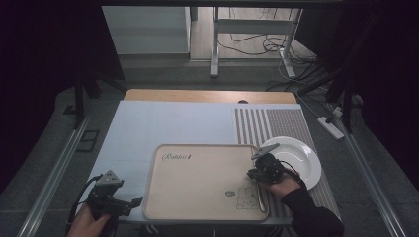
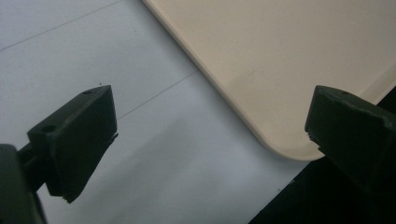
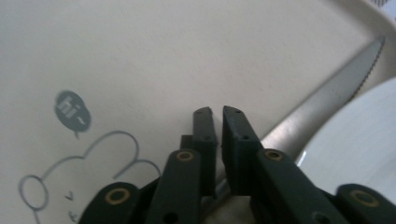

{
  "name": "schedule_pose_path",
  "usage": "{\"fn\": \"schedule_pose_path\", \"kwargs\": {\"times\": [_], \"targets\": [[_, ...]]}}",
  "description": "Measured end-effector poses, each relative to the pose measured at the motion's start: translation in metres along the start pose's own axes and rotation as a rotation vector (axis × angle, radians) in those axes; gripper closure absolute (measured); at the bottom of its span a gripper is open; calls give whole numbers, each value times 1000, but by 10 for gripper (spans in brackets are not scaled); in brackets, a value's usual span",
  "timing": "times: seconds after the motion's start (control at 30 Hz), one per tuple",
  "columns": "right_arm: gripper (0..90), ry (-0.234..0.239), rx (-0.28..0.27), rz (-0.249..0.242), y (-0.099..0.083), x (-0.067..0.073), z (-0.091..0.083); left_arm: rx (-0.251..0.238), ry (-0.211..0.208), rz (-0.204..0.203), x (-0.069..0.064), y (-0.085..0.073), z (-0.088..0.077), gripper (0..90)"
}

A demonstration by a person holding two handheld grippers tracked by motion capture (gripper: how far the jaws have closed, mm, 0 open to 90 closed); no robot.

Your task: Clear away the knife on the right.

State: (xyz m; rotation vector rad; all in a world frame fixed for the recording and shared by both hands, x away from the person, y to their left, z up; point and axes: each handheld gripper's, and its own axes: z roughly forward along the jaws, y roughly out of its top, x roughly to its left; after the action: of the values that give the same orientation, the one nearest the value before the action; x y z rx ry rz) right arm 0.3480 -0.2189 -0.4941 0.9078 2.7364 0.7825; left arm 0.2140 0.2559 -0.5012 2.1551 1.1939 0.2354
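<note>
A beige tray (image 1: 197, 182) with a rabbit drawing lies at the table's front middle, and a white plate (image 1: 296, 158) sits to its right. A table knife (image 3: 327, 88) rests along the tray's right rim (image 3: 355, 14), its blade beside the plate (image 3: 359, 154); in the high view the knife (image 1: 260, 197) is a thin pale line. My right gripper (image 3: 218, 112) hovers low over the knife's handle end with its jaws a narrow slit apart; the handle is hidden under them. My left gripper (image 2: 210, 126) stands wide open and holds nothing, by the tray's near left corner (image 2: 280, 140).
A pale blue mat (image 1: 163, 123) covers the table, with a striped placemat (image 1: 276, 123) under the plate. The table's front edge runs just beneath the left gripper (image 1: 131, 205). The right gripper (image 1: 252, 174) sits between tray and plate. Cables and a desk frame stand on the floor beyond.
</note>
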Motion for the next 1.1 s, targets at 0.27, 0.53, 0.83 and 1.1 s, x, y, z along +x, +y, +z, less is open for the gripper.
{"fn": "schedule_pose_path", "kwargs": {"times": [0.27,0.53,0.83,1.1], "targets": [[598,-9,-42,5,6,7,-4,-2,-1,-2,0,0,0,32],[394,-21,-96,30,9,10,-12,-3,-1,-2,0,0,0,32],[144,-74,-130,37,7,13,-16,-2,-1,0,0,0,0,32],[42,-67,-134,42,1,8,-16,-2,-2,1,0,0,0,32]]}}
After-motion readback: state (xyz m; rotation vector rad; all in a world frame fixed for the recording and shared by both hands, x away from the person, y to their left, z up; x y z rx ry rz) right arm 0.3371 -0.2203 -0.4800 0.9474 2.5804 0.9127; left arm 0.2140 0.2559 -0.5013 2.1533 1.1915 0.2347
